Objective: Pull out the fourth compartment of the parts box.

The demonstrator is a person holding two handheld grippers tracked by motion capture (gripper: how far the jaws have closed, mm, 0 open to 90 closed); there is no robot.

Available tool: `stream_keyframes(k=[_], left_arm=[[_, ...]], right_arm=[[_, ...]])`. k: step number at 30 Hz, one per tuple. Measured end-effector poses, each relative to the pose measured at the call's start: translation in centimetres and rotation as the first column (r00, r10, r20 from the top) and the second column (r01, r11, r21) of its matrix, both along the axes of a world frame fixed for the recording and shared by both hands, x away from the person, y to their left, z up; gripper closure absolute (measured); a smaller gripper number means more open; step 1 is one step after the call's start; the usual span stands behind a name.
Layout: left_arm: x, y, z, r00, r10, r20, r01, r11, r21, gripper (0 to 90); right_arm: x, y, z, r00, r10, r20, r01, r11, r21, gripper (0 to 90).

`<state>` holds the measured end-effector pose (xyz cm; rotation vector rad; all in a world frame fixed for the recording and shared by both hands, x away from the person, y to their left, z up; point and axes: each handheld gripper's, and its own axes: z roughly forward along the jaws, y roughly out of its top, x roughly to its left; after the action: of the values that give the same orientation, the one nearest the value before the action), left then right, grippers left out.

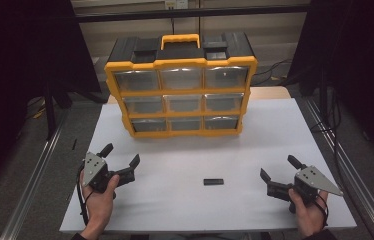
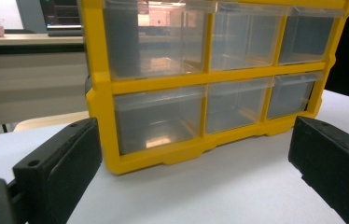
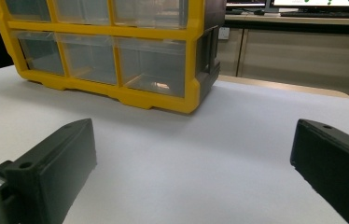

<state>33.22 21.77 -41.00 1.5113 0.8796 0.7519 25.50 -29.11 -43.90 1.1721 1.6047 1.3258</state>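
We are holding both grippers low over the near part of the bench, one toward each near corner, and neither is carrying anything. The left gripper is standing wide open, its jaws well apart and facing the yellow drawer organizer that sits at the far edge. The right gripper is spread just as wide, angled inward. Between them, nearer the right one and close to the near edge, a small black block is lying flat on the white surface, apart from everything else.

We are judging the block to be the thing to pick up, likely for one of the clear drawers. The risk here is its low, flat shape: if we are coming down too shallow, the jaws may be skating over it or pushing it toward the near edge. Closing off-centre could be flipping it out of the grip.
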Motion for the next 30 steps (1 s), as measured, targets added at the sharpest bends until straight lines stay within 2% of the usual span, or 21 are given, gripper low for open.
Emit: stream_keyframes(k=[6, 10, 12, 13, 21, 24, 25, 26, 27, 30], left_arm=[[0.6, -0.7, 0.9, 0.9996, -0.01, 0.028, 0.009, 0.9999, 0.014, 2.4], [1.2, -1.2, 1.6, 0.9988, -0.011, 0.048, 0.011, 0.9999, 0.006, 2.3], [1.3, -1.2, 1.7, 0.9989, -0.017, 0.044, 0.016, 0.9997, 0.02, 2.3], [1.6, -1.3, 1.8, 0.9995, -0.012, 0.029, 0.012, 0.9997, 0.021, 2.3], [2.7, -1.9, 2.2, 0.999, -0.033, 0.031, 0.031, 0.9985, 0.045, 2.4], [2.9, -2.0, 2.5, 0.9983, -0.043, 0.038, 0.041, 0.9973, 0.062, 2.5], [3.1, -2.3, 2.7, 0.9968, -0.061, 0.052, 0.057, 0.9951, 0.081, 2.5], [3.1, -2.3, 2.7, 0.9968, -0.061, 0.052, 0.057, 0.9951, 0.081, 2.6], [3.3, -2.4, 2.8, 0.9959, -0.067, 0.062, 0.06, 0.993, 0.101, 2.6], [3.6, -2.6, 3.3, 0.9938, -0.068, 0.088, 0.057, 0.9903, 0.127, 2.5]], right_arm=[[0.0, -0.1, 0.0, 1.0, -0.002, -0.002, 0.002, 1.0, 0.004, 0.0], [0.0, 0.0, 0.0, 1.0, 0.004, -0.005, -0.004, 1.0, 0.001, 0.2], [0.1, 0.0, 0.0, 1.0, 0.006, -0.005, -0.006, 1.0, 0.002, 0.1], [0.0, 0.0, 0.0, 0.9999, 0.008, -0.008, -0.008, 1.0, 0.003, 0.2], [0.1, 0.1, -0.1, 0.9998, 0.016, -0.009, -0.016, 1.0, 0.0, 0.7], [0.2, 0.0, -0.1, 0.9999, 0.015, -0.008, -0.015, 1.0, 0.002, 0.5], [0.2, 0.0, -0.1, 0.9998, 0.017, -0.008, -0.017, 1.0, 0.004, 0.5], [0.2, 0.0, -0.1, 0.9998, 0.017, -0.008, -0.017, 1.0, 0.004, 0.5], [0.2, 0.0, -0.1, 0.9998, 0.018, -0.008, -0.017, 1.0, 0.004, 0.5], [0.2, 0.0, -0.1, 0.9998, 0.02, -0.008, -0.02, 1.0, 0.002, 0.5]])
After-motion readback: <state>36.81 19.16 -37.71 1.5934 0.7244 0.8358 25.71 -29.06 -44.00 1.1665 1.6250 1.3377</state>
